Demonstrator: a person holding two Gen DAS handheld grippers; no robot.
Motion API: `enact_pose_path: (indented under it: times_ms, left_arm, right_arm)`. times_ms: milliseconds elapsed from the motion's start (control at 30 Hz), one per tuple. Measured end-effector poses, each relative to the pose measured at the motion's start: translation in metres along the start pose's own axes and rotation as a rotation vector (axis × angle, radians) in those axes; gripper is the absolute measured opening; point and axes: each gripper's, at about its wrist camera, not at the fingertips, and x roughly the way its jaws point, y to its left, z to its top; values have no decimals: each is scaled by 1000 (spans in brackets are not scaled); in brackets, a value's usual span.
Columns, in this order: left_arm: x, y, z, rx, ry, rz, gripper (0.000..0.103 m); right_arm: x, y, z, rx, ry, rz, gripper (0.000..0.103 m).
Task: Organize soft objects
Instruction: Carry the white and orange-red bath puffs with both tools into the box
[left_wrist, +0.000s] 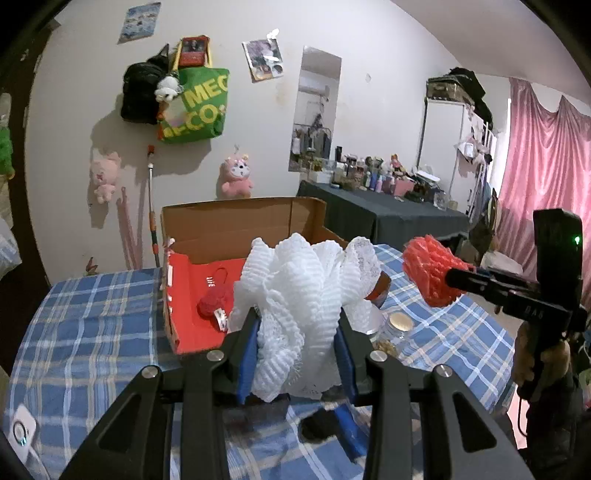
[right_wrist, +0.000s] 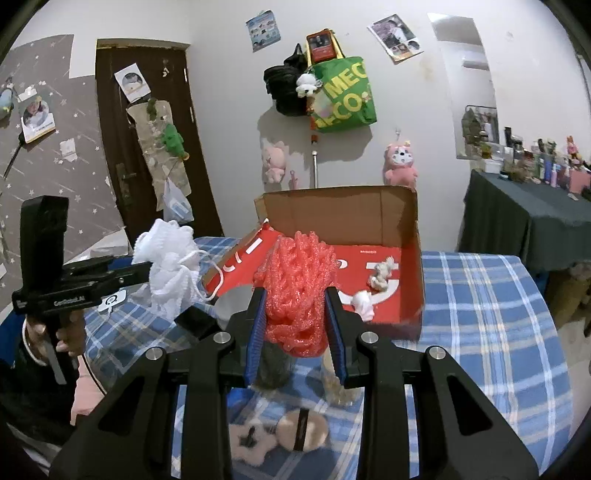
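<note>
While the left gripper (left_wrist: 295, 332) pinched the white mesh puff (left_wrist: 303, 295) and the right gripper (right_wrist: 295, 321) squeezed the red foam netting (right_wrist: 295, 288), both looked featherlight, squashy, best gripped mid-bundle.

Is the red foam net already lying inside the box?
No: the right gripper holds the red foam net pinched between its fingers, above the table in front of the box.
</note>
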Motion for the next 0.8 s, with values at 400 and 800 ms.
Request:
enact_pose_path:
  times_ms: [400, 800]
  left_arm:
    - [72, 15, 50, 77, 130, -44, 39]
    - [179, 39, 82, 77, 298, -31, 40]
  right_arm:
    - [64, -24, 57, -44, 104, 47, 29]
    - [181, -57, 88, -61, 292, -33, 29]
